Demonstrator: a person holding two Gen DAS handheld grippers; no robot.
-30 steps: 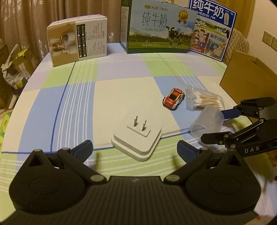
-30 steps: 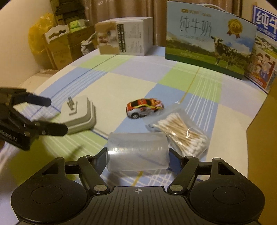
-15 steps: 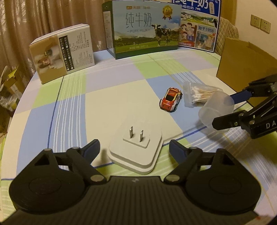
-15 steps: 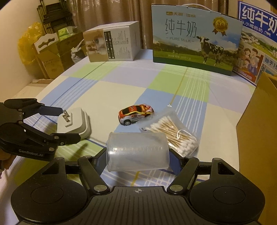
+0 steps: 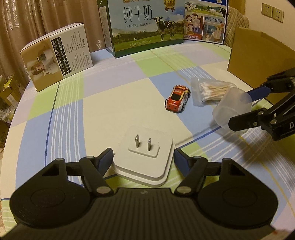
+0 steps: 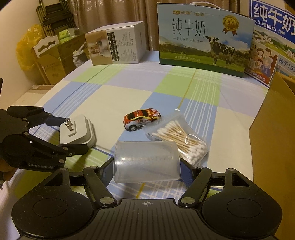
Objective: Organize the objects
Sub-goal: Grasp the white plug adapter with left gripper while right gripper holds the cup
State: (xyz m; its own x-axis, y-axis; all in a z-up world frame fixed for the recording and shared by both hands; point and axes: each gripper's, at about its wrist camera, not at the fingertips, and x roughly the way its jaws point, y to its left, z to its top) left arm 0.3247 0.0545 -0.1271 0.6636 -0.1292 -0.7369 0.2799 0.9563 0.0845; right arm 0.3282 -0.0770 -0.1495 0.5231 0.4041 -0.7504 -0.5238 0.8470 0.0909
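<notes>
Left gripper (image 5: 142, 159): had closed in from a wide spread to straddle the white square plug adapter (image 5: 145, 155); contact uncertain.
Right gripper (image 6: 146, 167): pinched the clear plastic measuring cup (image 6: 146, 162) sideways above the checked tablecloth (image 6: 114, 96).
Meaning: adapter pickup was likely imminent.

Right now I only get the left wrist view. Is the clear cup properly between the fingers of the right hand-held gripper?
Observer: Yes. In the right wrist view the clear cup lies on its side across the right hand-held gripper, with one finger at each end.
Operator: Anything marked on it?
Observer: A faint row of graduation marks runs along its wall.
Operator: The milk box top is cut off for me.
Observer: The milk box has a white handle on top.
</notes>
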